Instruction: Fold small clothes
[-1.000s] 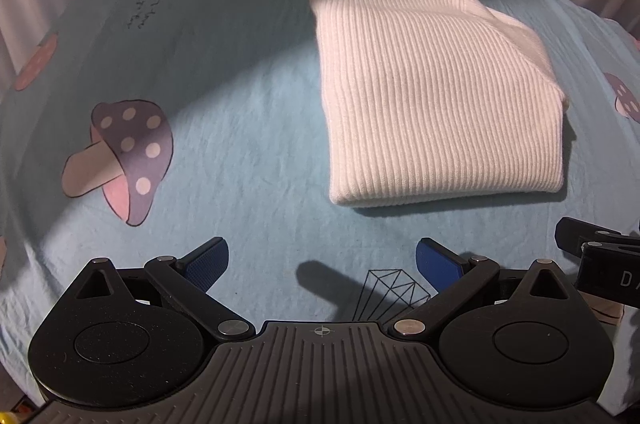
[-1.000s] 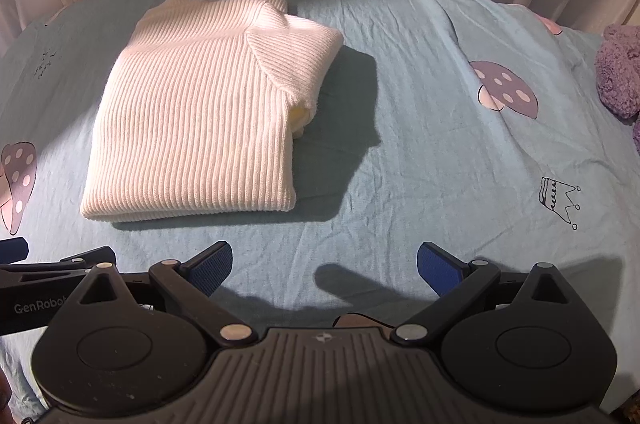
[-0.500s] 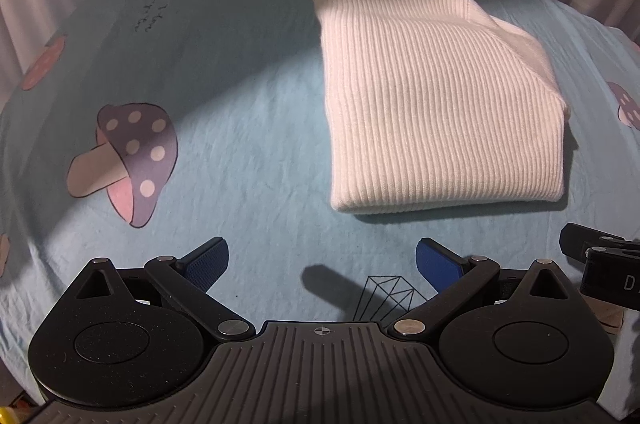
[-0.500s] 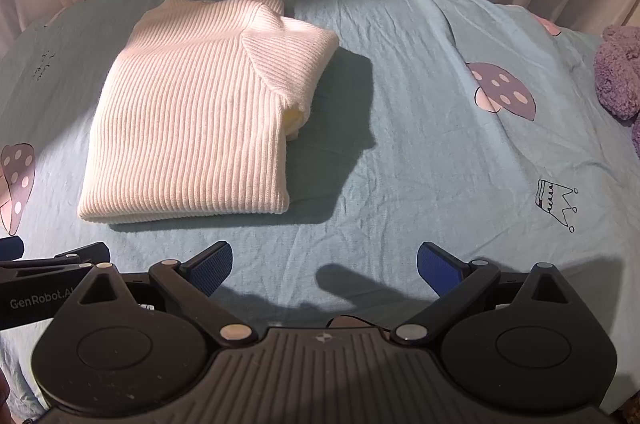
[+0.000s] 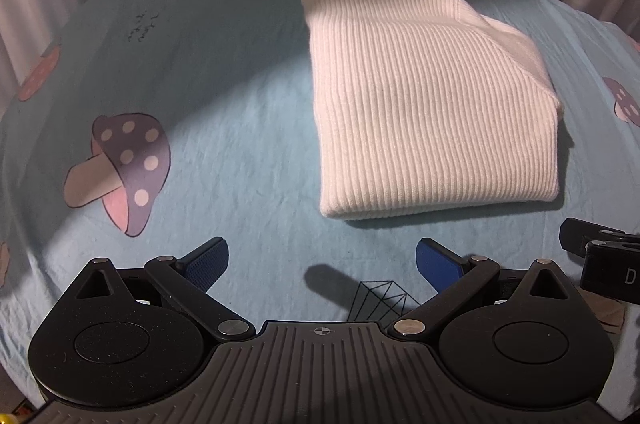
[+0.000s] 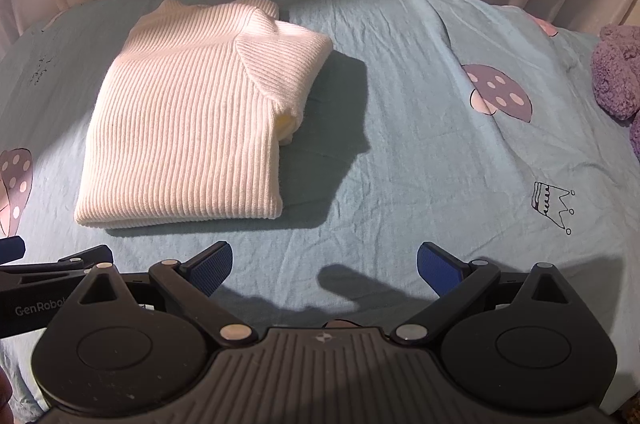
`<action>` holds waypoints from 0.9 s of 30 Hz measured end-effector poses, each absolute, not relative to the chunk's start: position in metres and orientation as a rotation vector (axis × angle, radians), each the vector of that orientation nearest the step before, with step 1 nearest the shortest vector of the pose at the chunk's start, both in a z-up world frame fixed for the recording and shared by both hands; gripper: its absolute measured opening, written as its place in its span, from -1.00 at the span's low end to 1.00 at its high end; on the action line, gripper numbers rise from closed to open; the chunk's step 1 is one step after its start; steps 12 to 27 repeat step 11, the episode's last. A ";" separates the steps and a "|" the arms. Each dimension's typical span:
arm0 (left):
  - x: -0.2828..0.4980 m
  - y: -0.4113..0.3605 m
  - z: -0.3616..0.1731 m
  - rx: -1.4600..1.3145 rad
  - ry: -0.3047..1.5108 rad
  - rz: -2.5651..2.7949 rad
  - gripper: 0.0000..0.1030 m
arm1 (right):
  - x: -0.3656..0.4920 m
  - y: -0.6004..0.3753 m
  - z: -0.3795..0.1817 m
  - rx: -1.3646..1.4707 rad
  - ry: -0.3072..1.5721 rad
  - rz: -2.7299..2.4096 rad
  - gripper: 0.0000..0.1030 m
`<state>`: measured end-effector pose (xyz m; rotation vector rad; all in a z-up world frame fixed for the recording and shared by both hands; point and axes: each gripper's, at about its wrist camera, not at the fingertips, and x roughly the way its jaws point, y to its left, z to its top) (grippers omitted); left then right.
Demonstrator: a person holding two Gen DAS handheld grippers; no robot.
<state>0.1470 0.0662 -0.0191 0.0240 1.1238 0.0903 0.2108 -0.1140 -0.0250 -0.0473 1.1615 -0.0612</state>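
White ribbed knit sweater [image 5: 432, 104] lies folded in compact rectangle on light blue mushroom-print bedsheet [image 5: 240, 104], far of both grippers. Sleeve bundle bulges at its right edge [image 6: 286, 80]. Left gripper [image 5: 322, 264] wide, empty, apart from garment. Right gripper [image 6: 324, 264] wide, empty, likewise apart. Judgement: fold appears complete; good finish means tucking bulge flat, squaring near hem without dragging. Purple fuzzy item [image 6: 616, 72] at far right, untouched.
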 end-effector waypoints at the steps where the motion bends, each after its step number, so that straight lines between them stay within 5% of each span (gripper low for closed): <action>1: 0.147 0.066 -0.019 0.027 1.121 0.089 0.99 | 0.211 -0.114 -0.025 -0.047 1.162 -0.062 0.92; 27: 0.146 0.057 -0.020 0.067 1.117 0.070 0.99 | 0.213 -0.114 -0.027 -0.047 1.165 -0.077 0.92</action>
